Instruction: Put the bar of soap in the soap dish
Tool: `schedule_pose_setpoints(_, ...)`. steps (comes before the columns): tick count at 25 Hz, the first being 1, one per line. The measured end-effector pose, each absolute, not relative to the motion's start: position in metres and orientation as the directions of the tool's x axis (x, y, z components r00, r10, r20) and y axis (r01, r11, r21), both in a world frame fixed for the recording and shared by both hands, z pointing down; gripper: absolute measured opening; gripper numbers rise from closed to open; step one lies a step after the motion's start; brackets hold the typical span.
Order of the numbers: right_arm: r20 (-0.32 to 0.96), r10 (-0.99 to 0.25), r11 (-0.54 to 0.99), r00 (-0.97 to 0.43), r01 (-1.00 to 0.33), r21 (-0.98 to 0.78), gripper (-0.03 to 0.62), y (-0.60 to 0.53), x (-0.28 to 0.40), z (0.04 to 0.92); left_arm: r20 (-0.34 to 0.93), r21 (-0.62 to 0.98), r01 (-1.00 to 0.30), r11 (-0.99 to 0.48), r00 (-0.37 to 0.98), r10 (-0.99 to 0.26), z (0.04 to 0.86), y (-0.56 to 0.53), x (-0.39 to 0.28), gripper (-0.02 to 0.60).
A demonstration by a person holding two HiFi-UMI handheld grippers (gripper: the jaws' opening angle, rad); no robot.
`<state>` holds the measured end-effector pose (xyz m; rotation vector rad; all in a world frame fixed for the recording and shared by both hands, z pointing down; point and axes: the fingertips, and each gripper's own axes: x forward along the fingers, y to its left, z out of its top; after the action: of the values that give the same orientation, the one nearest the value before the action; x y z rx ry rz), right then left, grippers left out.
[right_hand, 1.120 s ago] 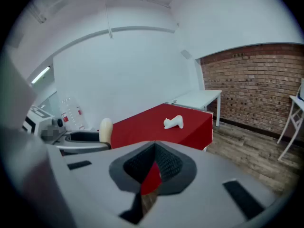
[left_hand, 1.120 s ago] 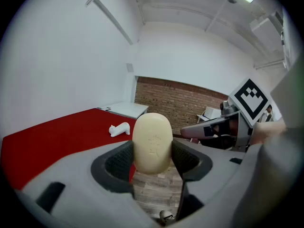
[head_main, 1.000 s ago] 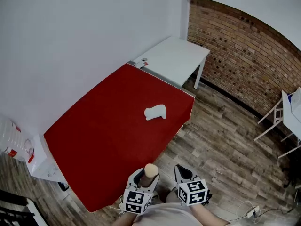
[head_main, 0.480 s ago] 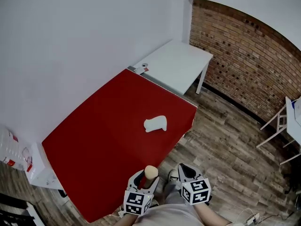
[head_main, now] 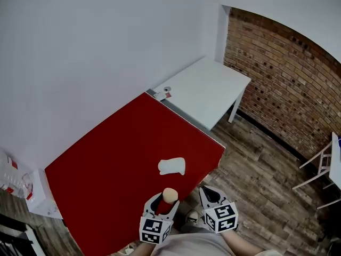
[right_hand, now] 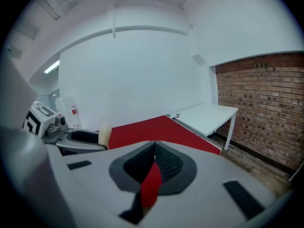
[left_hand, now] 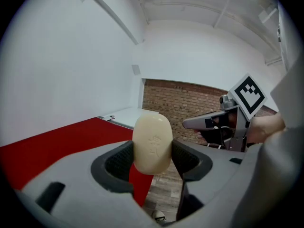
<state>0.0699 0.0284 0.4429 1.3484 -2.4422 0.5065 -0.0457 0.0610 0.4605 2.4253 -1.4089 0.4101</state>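
Head view: the left gripper (head_main: 163,205) holds the bar of soap (head_main: 170,195) upright at its tips. The white soap dish (head_main: 172,166) lies near, ahead of them, on the red table (head_main: 114,159).
Left gripper view: both pads, set wide, press the soap's sides.
Right gripper view: the right gripper (right_hand: 154,152), beside the left, has its 2 jaws closed together on nothing.

A white soap dish (head_main: 172,166) lies on the red table (head_main: 106,164), near its right edge
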Motion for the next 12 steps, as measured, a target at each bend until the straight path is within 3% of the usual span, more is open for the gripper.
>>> schedule_pose_setpoints(12, 0.456, -0.726, 0.479, -0.515, -0.854, -0.203, 0.003, -0.012, 0.055, 0.449, 0.439, 0.149, -0.864, -0.482, 0.494, -0.75, 0.461, 0.007, -0.051, 0.259)
